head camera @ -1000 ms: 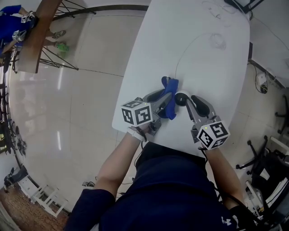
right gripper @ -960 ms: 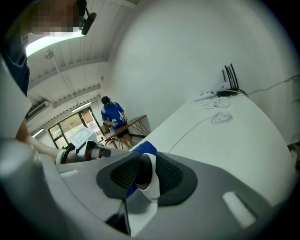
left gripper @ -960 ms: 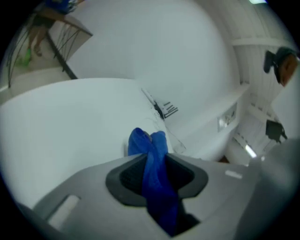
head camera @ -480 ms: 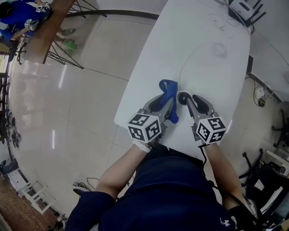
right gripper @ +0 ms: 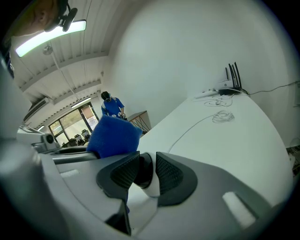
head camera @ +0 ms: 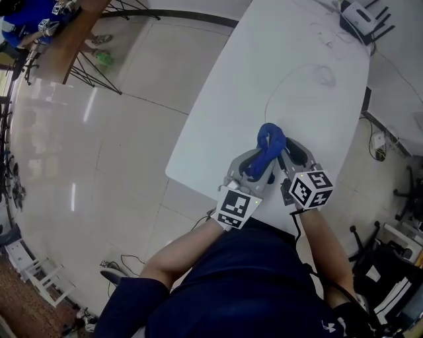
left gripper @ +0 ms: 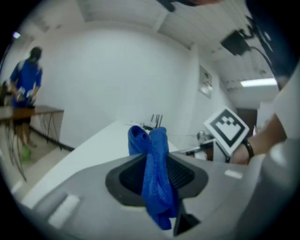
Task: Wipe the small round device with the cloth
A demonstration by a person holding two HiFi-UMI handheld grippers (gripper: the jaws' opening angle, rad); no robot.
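My left gripper [head camera: 263,158] is shut on a blue cloth [head camera: 269,141], whose bunched end stands out past the jaw tips. In the left gripper view the cloth [left gripper: 154,173] hangs pinched between the dark pads. My right gripper [head camera: 285,152] is right beside it, shut on the small round device [right gripper: 149,188], black on top and white below, squeezed between its two pads. The cloth [right gripper: 112,136] sits just left of the device, close against it. In the head view the cloth hides the device.
Both grippers work near the front edge of the white table [head camera: 297,79]. A thin cable [head camera: 274,89] runs back to a coil [head camera: 324,74] and a router [head camera: 360,14] at the far end. Tiled floor lies to the left; an office chair [head camera: 373,231] stands right.
My left gripper has swung right with the cloth, from beside the device to over it. The device, visible earlier in the head view, is now covered by the cloth. The right gripper barely moved.
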